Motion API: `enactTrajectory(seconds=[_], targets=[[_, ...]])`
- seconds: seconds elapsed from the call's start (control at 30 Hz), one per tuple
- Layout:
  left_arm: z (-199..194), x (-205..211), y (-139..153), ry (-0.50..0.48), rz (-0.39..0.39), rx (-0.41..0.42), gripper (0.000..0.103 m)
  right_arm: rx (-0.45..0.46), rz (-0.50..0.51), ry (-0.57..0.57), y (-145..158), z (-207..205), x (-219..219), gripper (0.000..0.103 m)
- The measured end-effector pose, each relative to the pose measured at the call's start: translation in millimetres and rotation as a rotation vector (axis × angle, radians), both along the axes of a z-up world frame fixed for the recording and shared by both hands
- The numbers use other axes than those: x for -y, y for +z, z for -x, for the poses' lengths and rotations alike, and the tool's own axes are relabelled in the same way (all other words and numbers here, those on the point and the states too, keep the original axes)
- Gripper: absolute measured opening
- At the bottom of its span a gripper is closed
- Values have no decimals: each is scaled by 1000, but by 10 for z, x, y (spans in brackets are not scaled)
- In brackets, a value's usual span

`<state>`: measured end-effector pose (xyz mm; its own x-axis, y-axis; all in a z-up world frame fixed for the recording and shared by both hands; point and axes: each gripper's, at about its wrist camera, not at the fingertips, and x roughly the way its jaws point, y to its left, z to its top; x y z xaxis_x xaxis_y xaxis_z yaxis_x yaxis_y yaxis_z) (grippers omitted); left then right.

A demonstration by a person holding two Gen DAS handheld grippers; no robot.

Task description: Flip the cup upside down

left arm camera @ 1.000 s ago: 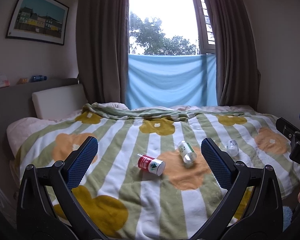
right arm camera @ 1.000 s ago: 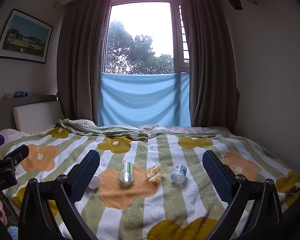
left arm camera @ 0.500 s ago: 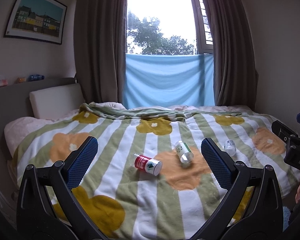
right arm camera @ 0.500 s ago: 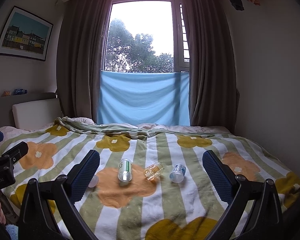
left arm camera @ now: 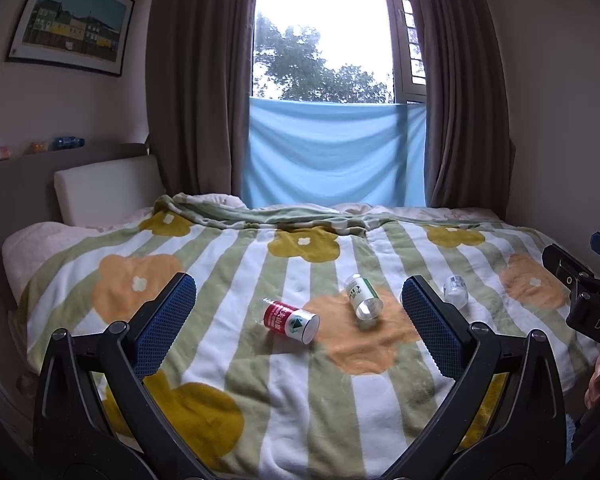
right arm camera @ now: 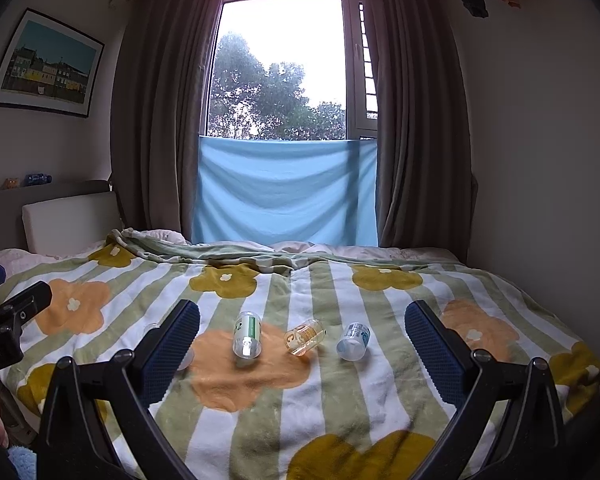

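Note:
Several clear plastic cups lie on their sides on the flowered blanket. In the left wrist view I see a red-labelled cup, a green-labelled cup and a blue-labelled cup. In the right wrist view the green-labelled cup, an orange-labelled cup and the blue-labelled cup lie in a row; the red cup is mostly hidden behind my left finger. My left gripper and right gripper are both open and empty, held above the near part of the bed, short of the cups.
The bed fills the room ahead, with a headboard and pillow at the left. A window with brown curtains and a blue cloth stands behind it. The right gripper's body shows at the right edge.
Both grippers have drifted slightly; the cups sit a little lower and to the left in the left wrist view. The cups themselves have not moved. Jaws stay open.

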<state>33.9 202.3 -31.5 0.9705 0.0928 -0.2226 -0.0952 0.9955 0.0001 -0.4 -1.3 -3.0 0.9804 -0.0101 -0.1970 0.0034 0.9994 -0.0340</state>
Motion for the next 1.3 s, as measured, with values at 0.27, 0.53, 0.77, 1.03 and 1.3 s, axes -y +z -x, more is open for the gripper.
enactTrajectory(seconds=[0.27, 0.53, 0.77, 1.03, 1.3], targets=[[-83, -3, -56, -3, 10, -16, 103, -13, -4, 0, -43, -59, -8, 103], [-645, -51, -151, -59, 77, -137, 103, -73, -13, 7, -245, -262, 33, 103], [-1814, 35, -252, -138, 109, -288, 103, -147, -3, 9, -561, -539, 142, 103], [-3372, 538, -717, -211, 49, -559, 103, -241, -27, 25, -1052, -960, 299, 103], [-4357, 758, -1391, -179, 66, -769, 103, -362, -70, 85, -1457, -1271, 384, 103]])
